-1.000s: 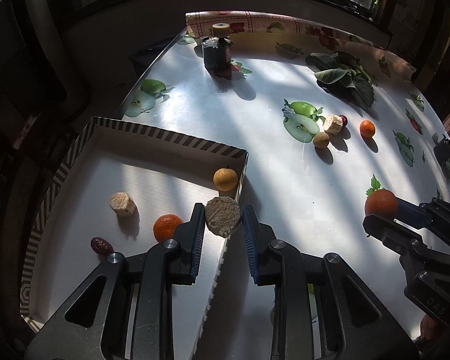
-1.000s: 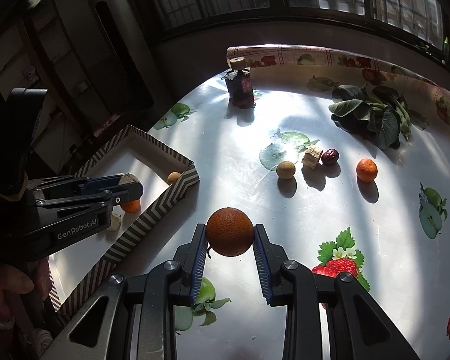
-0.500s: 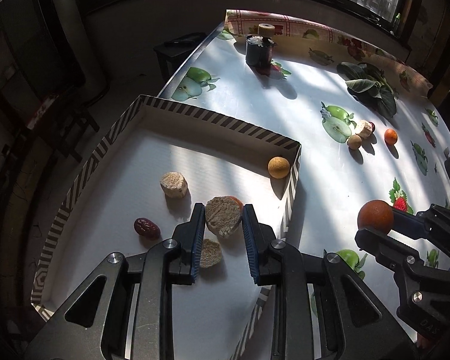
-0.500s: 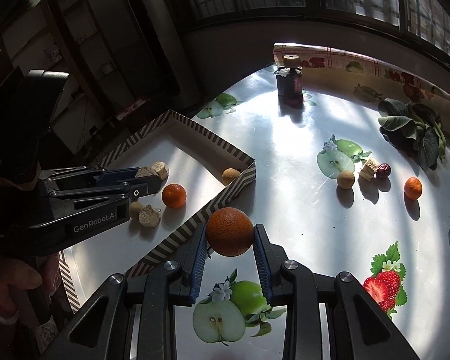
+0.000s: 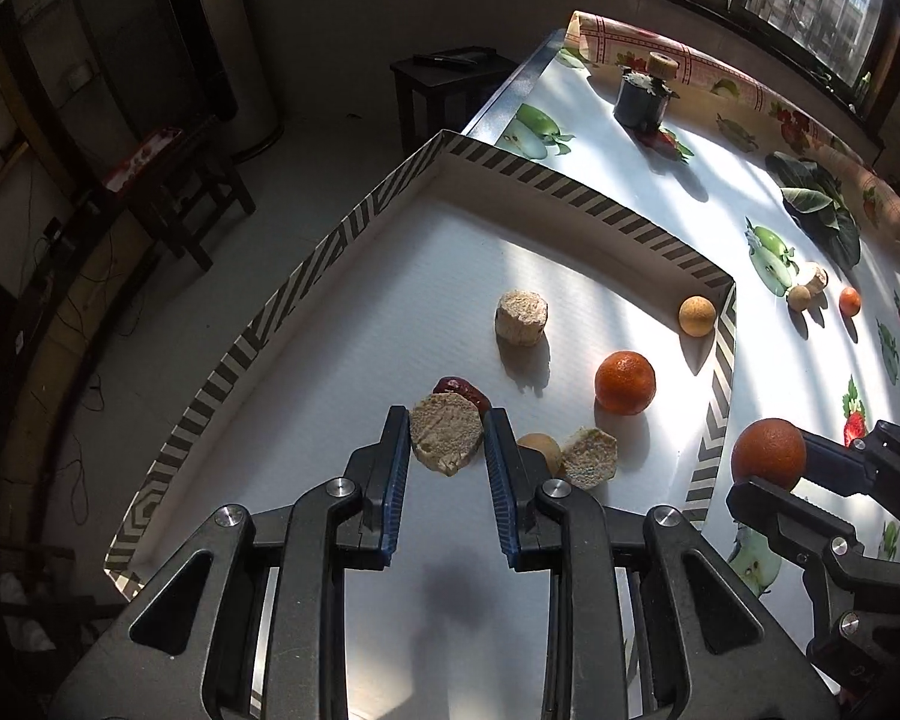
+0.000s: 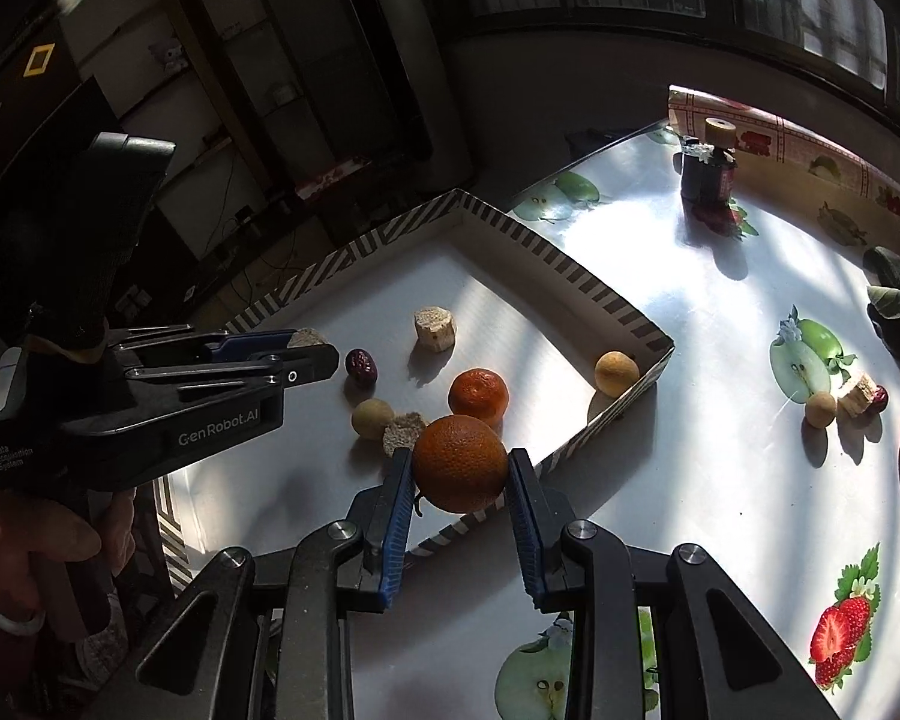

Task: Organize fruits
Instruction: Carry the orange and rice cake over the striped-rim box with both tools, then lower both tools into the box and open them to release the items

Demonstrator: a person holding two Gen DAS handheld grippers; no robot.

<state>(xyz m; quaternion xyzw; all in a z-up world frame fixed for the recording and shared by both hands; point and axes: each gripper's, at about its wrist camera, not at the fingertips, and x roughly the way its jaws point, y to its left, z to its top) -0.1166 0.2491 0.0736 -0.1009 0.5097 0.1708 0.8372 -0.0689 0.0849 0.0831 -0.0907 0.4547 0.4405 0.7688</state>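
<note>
Left wrist view: the left gripper (image 5: 445,450) clasps a beige chunk (image 5: 447,440) above the striped tray (image 5: 576,192); to its right, the right gripper (image 6: 461,468) grips an orange (image 6: 459,462) over the tray's edge.

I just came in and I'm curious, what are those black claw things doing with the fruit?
A person is sorting fruit into a striped tray. The left gripper holds a pale corky chunk over the tray, and the right gripper holds an orange at the tray's edge. Several pieces already lie in the tray, including a smaller orange. A few pieces wait on the table.
</note>
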